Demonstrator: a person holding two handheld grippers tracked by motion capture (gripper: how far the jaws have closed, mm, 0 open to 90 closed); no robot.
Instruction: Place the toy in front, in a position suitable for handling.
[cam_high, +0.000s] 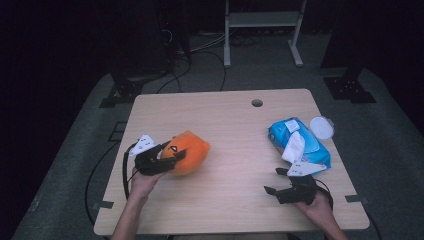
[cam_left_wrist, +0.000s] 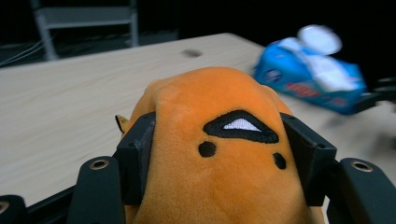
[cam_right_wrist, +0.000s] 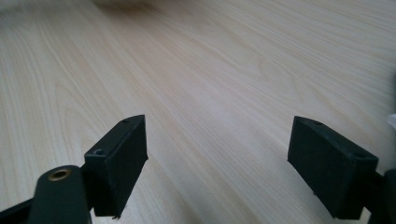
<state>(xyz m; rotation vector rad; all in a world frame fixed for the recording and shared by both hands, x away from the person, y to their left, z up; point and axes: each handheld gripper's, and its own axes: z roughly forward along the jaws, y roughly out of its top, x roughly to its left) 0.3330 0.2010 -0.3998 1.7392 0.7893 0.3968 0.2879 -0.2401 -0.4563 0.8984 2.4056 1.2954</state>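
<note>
Left gripper clamped on orange plush toy; right gripper spread wide near blue wet-wipes pack.

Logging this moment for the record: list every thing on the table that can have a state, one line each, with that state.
Orange plush toy: clamped between the left claw's jaws.
Left claw: shut on the plush toy.
Right claw: open, nothing between its jaws, low over the table.
Blue wipes pack: lying flat, white flip lid open, a wipe pulled out.
</note>
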